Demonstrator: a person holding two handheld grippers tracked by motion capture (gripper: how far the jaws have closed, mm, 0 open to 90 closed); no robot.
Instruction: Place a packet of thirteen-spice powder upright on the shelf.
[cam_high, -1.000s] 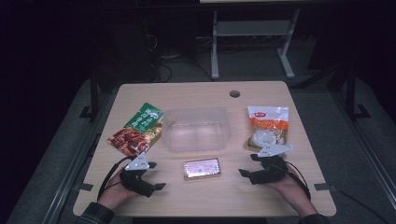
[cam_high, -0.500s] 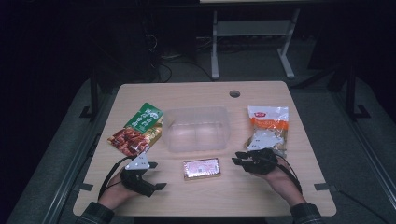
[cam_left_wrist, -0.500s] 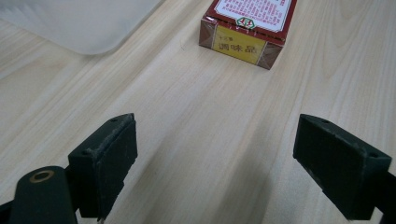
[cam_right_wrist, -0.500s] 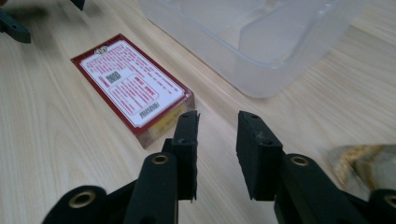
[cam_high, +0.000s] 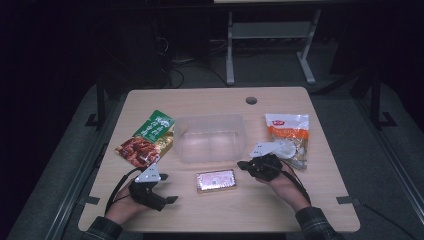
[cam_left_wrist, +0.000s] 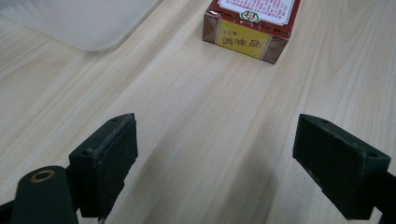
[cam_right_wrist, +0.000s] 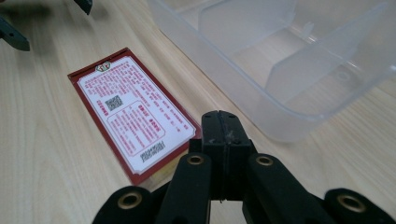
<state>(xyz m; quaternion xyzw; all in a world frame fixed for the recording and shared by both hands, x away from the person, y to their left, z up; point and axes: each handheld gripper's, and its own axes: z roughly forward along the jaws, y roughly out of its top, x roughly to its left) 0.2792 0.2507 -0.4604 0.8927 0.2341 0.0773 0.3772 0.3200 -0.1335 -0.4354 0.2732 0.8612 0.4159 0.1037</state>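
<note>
Two grippers work a pale wooden table (cam_high: 320, 200) in the high view: my left gripper (cam_high: 167, 199) rests near the front left edge with its jaws spread apart over bare wood, while my right gripper (cam_high: 242, 165) sits just right of the red seasoning box (cam_high: 216, 180), its jaws having just been closing with nothing between them. That box lies flat at the front centre, just in front of the clear plastic container (cam_high: 211, 138), which stands mid-table. A green and red snack packet (cam_high: 146, 139) lies to the container's left, and an orange and white bag (cam_high: 288, 136) to its right, close behind my right hand (cam_high: 285, 185). From the left gripper view, both black jaws stand wide apart and hold nothing; the seasoning box (cam_left_wrist: 252, 25) lies ahead of them, well apart, with a corner of the clear container (cam_left_wrist: 84, 21) at upper left. From the right gripper view, my right gripper (cam_right_wrist: 220, 122) has its jaws pressed together, empty, their tip just beside the near corner of the seasoning box (cam_right_wrist: 133, 113), whether touching it I cannot tell; the box lies face up with its white label showing, and the clear container (cam_right_wrist: 280, 60), with a divider inside, stands just beyond to the right.
</note>
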